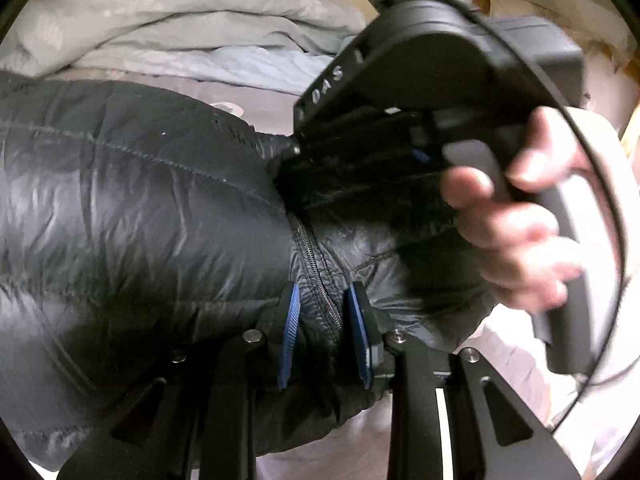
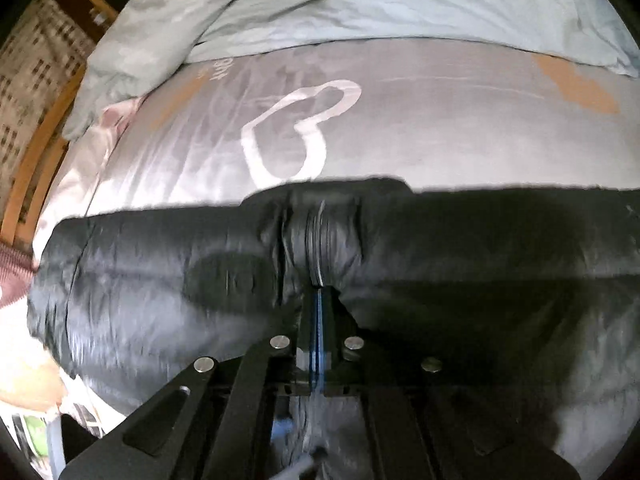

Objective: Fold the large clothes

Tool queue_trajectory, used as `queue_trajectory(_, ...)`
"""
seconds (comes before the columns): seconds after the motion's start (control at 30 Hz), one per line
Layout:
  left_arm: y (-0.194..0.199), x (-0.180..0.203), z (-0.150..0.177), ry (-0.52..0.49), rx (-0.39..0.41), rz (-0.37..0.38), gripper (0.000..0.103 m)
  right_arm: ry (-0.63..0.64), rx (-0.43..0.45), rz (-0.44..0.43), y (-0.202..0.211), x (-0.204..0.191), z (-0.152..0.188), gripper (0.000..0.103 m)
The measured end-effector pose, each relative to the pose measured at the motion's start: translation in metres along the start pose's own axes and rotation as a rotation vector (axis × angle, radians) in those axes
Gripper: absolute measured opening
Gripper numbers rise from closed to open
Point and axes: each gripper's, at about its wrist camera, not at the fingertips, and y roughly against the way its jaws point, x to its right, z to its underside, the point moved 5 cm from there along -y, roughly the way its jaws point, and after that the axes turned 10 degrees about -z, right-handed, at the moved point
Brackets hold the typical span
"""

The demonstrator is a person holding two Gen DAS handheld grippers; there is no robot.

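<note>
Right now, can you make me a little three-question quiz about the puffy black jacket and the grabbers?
1. True or false: the left gripper pinches the jacket at its zipper.
2. Is the right gripper A) wide open or B) shut on the jacket?
3. What white shape is printed on the grey sheet?

Key:
1. True
2. B
3. A heart

The puffer jacket (image 1: 132, 208) is glossy black with quilted stitch lines. The bed sheet (image 2: 440, 120) is grey, printed with a white heart outline (image 2: 300, 128) and orange patches. The crumpled duvet (image 2: 360, 8) is pale blue-grey. The tongs' pads (image 1: 290, 332) are blue.
</note>
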Motion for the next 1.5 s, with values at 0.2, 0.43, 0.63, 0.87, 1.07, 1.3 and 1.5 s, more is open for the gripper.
queue_trajectory(0.2, 0.001, 0.003, 0.000, -0.015, 0.017, -0.049, 0.026, 0.076, -0.026, 0.046, -0.027, 0.002, -0.005, 0.000)
queue_trajectory(0.43, 0.002, -0.002, -0.002, 0.024, 0.019, 0.003, 0.026, 0.109, 0.015, 0.111, -0.021, -0.004, -0.001, 0.000)
queue_trajectory(0.63, 0.013, -0.003, 0.004, 0.013, 0.035, 0.026, 0.027, 0.150, 0.077, 0.059, 0.029, -0.019, 0.026, 0.000)
queue_trajectory(0.87, 0.011, -0.006, 0.003, 0.037, 0.019, 0.042, 0.027, 0.147, -0.038, -0.076, 0.042, -0.022, 0.071, 0.000)
queue_trajectory(1.07, 0.011, -0.003, 0.006, 0.033, 0.013, 0.033, 0.026, 0.040, -0.080, -0.168, 0.022, -0.010, 0.078, 0.000)
queue_trajectory(1.3, 0.018, -0.006, 0.013, 0.067, 0.010, 0.076, 0.021, 0.078, 0.007, -0.041, 0.032, -0.016, 0.066, 0.000)
queue_trajectory(1.5, 0.020, -0.006, 0.016, 0.071, 0.005, 0.074, 0.021, 0.017, 0.065, -0.001, 0.012, -0.005, 0.024, 0.000)
